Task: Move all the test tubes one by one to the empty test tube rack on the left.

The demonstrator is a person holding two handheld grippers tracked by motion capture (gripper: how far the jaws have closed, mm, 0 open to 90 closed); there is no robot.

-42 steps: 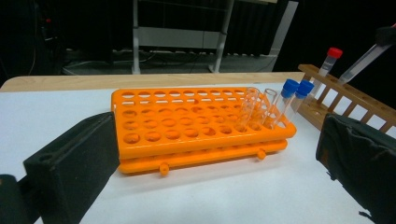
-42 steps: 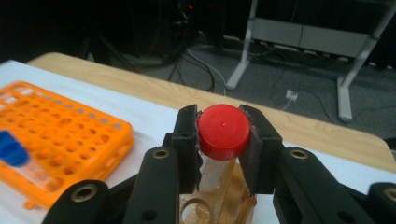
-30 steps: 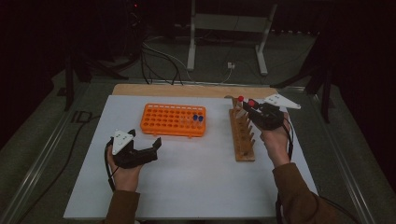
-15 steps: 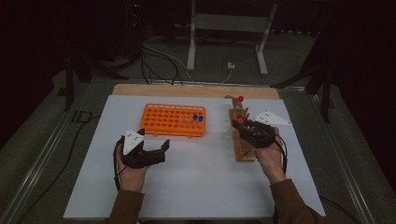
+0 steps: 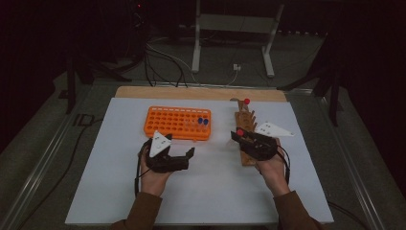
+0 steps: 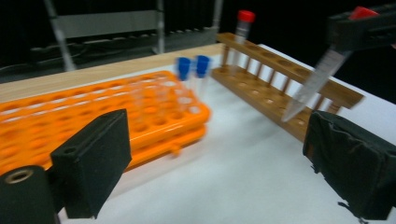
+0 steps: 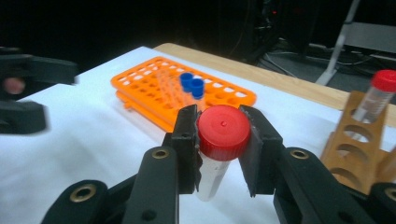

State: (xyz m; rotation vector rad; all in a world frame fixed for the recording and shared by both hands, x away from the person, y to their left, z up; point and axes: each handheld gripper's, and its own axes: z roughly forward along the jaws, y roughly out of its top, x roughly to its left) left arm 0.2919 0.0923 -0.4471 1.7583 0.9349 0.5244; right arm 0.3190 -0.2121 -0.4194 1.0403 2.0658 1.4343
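The wide white counter [image 5: 201,191] gives you room to work between two racks, and their placement explains the job. The flat orange plastic rack with many wells [image 5: 178,123] sits at about eleven o'clock from your hands and holds two clear tubes with blue caps [image 5: 203,121] standing together at its right end. The slim brown wooden rack with a row of round holes [image 5: 245,139] runs away from you at one o'clock, with one red-capped clear tube [image 5: 246,102] upright at its far end.

Your right claw [image 7: 223,140] is clenched on a second clear tube with a red screw cap [image 7: 223,132], gripped just under the cap so the body hangs free and tilted over the near part of the wooden rack, by my reading to be carried to another well.

Your left claw [image 5: 184,155] is released, nothing between its pads, though its jaws have just been narrowing slightly. It sits at six o'clock of the orange rack, pointing toward the tube.
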